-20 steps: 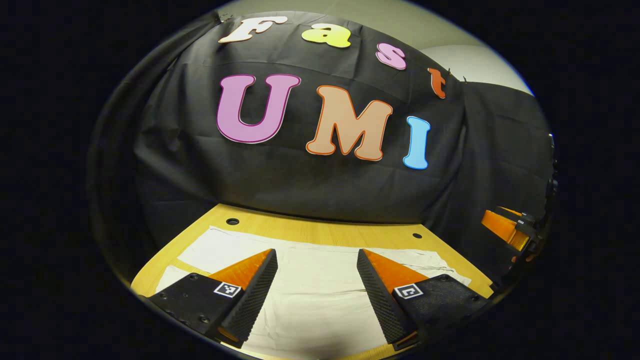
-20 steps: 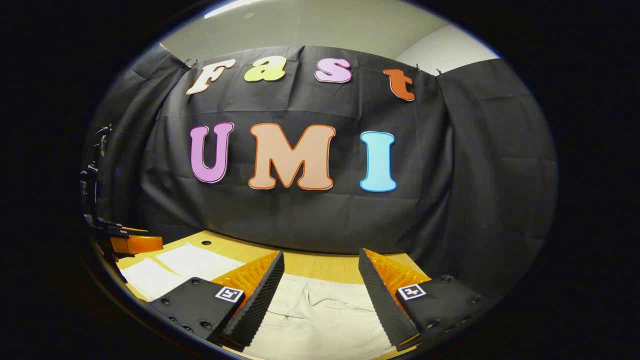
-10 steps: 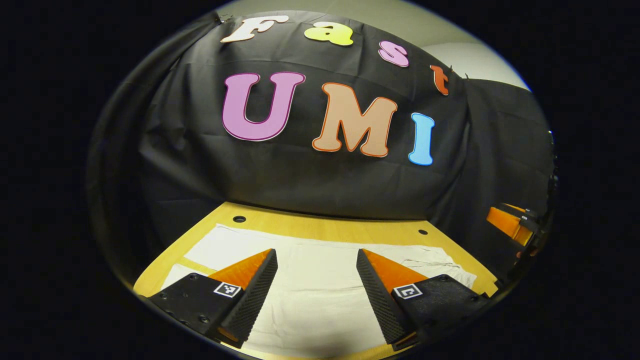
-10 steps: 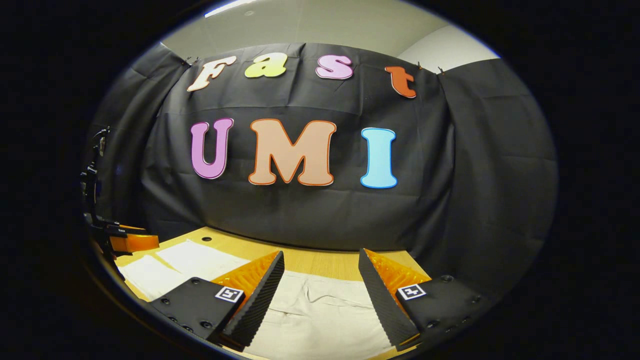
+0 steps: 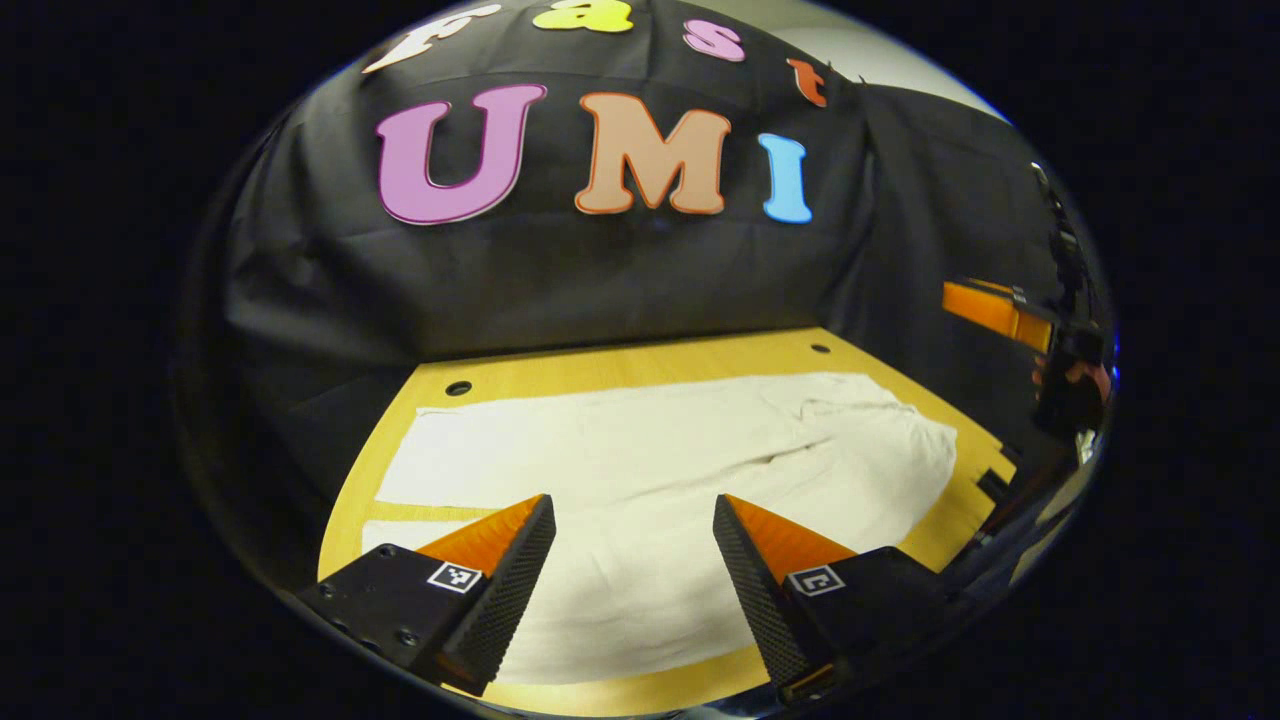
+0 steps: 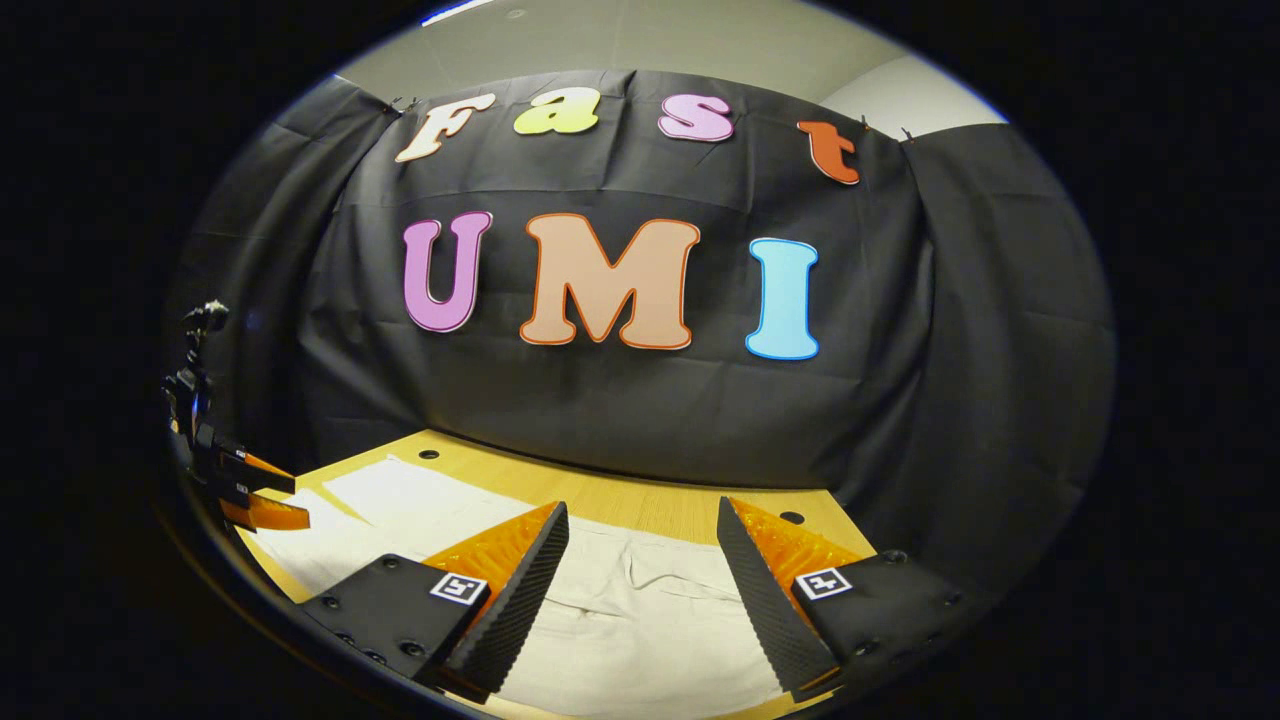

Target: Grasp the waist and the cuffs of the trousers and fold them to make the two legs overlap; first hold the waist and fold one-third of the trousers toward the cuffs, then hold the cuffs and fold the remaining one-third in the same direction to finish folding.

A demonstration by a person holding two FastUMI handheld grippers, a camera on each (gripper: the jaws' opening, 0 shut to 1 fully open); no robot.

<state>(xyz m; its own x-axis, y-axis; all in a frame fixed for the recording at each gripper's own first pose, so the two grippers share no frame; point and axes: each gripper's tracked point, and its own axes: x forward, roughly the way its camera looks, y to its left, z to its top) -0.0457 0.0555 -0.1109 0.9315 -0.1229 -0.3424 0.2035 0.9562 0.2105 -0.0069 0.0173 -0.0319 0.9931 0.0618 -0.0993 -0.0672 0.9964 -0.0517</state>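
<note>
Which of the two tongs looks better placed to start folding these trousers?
Probably both together. The left tongs hang open over the leg end of the trousers, and the right tongs hang open over the bunched waist. Neither touches cloth.

A: What sort of place is this?

B: A recording booth, something like a lab set-up. Black cloth [image 6: 620, 420] hangs as walls on all sides, clipped along its upper edge.

A: Anything else?

B: A plain wooden table [image 5: 640, 362] with round holes in its top, and a bare pale ceiling [image 6: 640, 50] showing above the cloth. Nothing homely about it.
</note>
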